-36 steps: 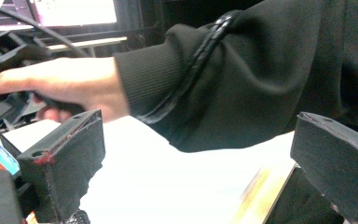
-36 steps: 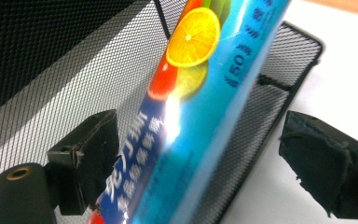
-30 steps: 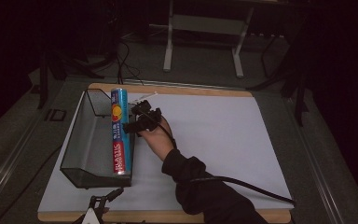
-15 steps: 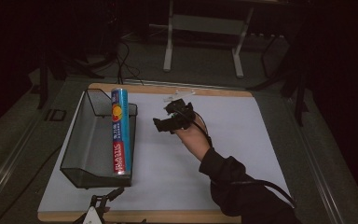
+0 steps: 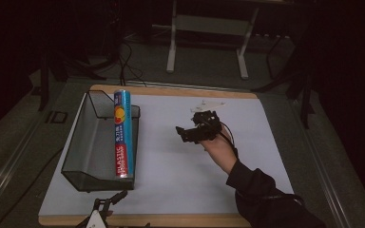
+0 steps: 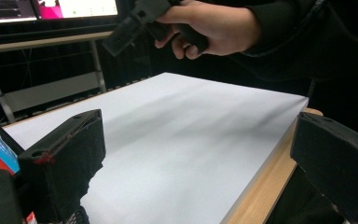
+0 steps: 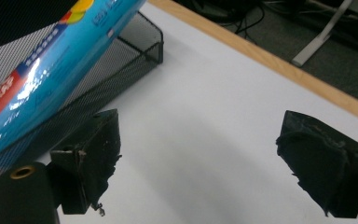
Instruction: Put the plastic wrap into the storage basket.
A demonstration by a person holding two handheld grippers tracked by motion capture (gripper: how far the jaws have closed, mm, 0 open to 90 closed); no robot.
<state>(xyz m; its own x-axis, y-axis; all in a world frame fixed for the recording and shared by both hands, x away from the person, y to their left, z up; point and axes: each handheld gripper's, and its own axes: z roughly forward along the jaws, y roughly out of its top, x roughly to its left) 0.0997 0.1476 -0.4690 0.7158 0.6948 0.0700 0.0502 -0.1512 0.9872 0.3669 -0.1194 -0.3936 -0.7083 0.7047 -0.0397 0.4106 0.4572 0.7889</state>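
Plastic wrap box (image 5: 122,134) lies lengthwise on the right rim of the black mesh tray (image 5: 89,152), at the left of the white table sheet (image 5: 180,166); judged placed, so the main step looks done; right gripper (image 5: 193,131) hangs above mid-sheet, well apart from the box, jaws wide open and empty; left gripper (image 5: 105,204) sits at the near edge, jaws likewise spread, holding nothing; little appears left beyond parking the right gripper.

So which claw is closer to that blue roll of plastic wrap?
Left. The left claw sits just off the blue roll's near end, at the table's front edge. The right claw hangs out to the roll's right, with a wider gap between.
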